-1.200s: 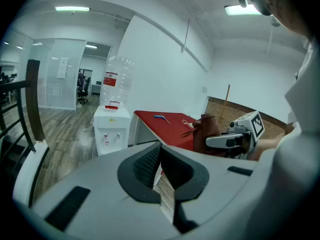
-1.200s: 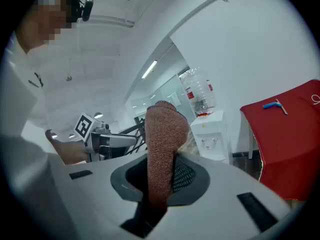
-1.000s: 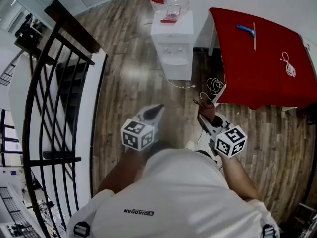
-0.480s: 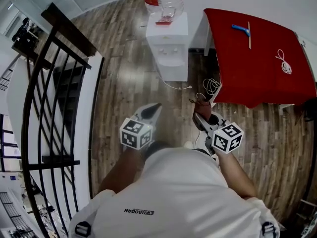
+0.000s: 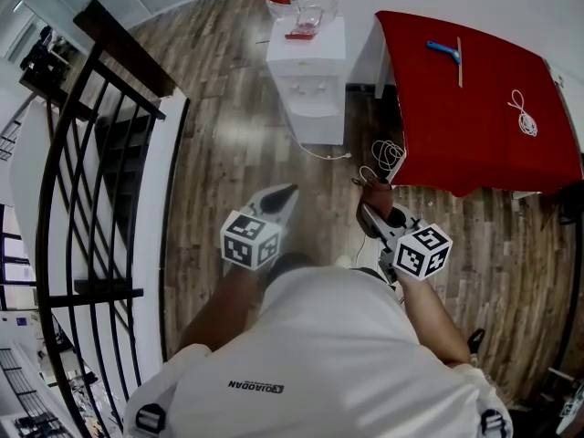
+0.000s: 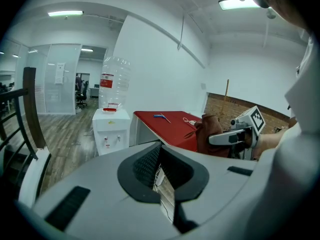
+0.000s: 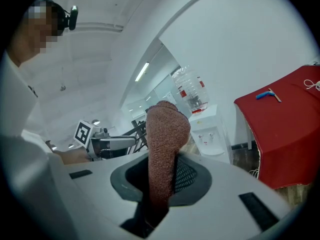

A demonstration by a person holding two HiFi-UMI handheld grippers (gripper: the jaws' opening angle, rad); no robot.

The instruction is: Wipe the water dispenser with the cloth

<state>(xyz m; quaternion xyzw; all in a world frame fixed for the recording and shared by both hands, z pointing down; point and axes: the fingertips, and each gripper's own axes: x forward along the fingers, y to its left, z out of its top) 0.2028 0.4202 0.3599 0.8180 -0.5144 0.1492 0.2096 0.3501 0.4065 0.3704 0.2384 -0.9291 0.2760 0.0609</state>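
My right tool (image 5: 370, 213) is clamped on a brown cloth (image 7: 164, 129), well apart from the white water dispenser (image 5: 307, 80). My left tool (image 5: 288, 193), also well apart from the dispenser, has its jaws slightly apart and holds nothing. I judge wiping not yet begun.

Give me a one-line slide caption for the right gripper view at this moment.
Right hand-held gripper clamped on a brown cloth, with the white water dispenser and red table beyond.
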